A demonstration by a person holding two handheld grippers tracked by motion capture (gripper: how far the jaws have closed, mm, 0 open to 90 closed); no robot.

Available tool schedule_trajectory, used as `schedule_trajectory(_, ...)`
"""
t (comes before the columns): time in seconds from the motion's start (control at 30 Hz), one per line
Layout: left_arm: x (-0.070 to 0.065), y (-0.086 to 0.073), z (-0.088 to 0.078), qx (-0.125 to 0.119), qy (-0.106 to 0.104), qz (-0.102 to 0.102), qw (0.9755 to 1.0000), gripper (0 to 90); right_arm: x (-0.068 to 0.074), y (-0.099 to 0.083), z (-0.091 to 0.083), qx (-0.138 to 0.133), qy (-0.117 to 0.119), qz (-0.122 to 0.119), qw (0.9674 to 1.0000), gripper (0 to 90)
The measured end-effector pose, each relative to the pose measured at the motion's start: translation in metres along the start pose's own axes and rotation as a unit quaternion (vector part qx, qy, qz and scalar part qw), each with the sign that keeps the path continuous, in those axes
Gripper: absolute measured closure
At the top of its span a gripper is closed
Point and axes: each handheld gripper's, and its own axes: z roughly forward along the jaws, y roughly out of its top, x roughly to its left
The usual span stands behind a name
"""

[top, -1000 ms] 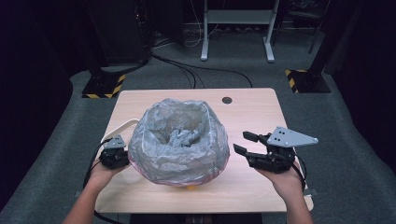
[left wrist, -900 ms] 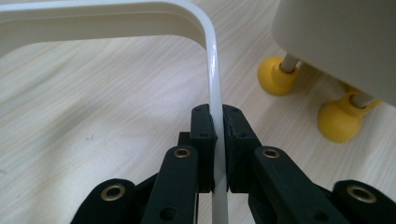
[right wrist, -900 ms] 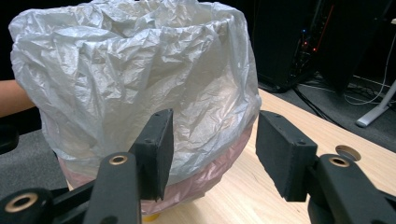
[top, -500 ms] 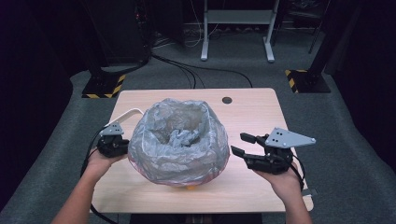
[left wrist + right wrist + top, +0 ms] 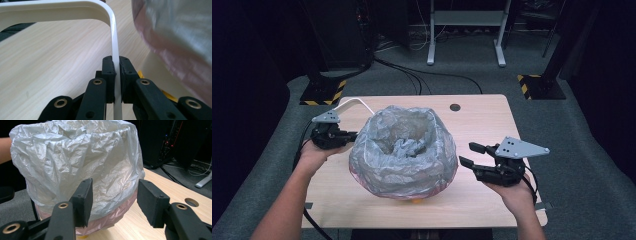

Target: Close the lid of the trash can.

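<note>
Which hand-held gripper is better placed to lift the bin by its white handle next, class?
The left hand-held gripper: its jaws are shut on the white handle beside the bag-lined bin. The right hand-held gripper is open, apart from the bin's other side, holding nothing.

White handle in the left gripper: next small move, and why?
Probably keep swinging the white handle up over the bag-lined bucket. The left gripper is shut on the handle's thin bar, which arcs beside the bucket, not above it. The right gripper stands open, short of the grey bag, free to steady it.
</note>
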Motion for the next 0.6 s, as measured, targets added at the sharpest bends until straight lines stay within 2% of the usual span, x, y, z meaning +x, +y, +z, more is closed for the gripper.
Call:
schedule_trajectory(0.1,-0.002,0.013,0.0,-0.008,-0.008,0.007,0.9999,83.9,0.001,0.0,0.0,0.0,0.0,-0.001,1.0,46.3)
schedule_trajectory(0.33,-0.007,0.03,0.005,0.001,-0.014,0.021,0.9997,83.9,0.0,0.0,-0.001,-0.002,0.002,0.0,1.0,46.3)
schedule_trajectory(0.6,-0.011,0.052,-0.004,-0.004,-0.014,0.03,0.9994,83.9,0.0,0.001,-0.002,-0.005,0.003,-0.001,1.0,46.3)
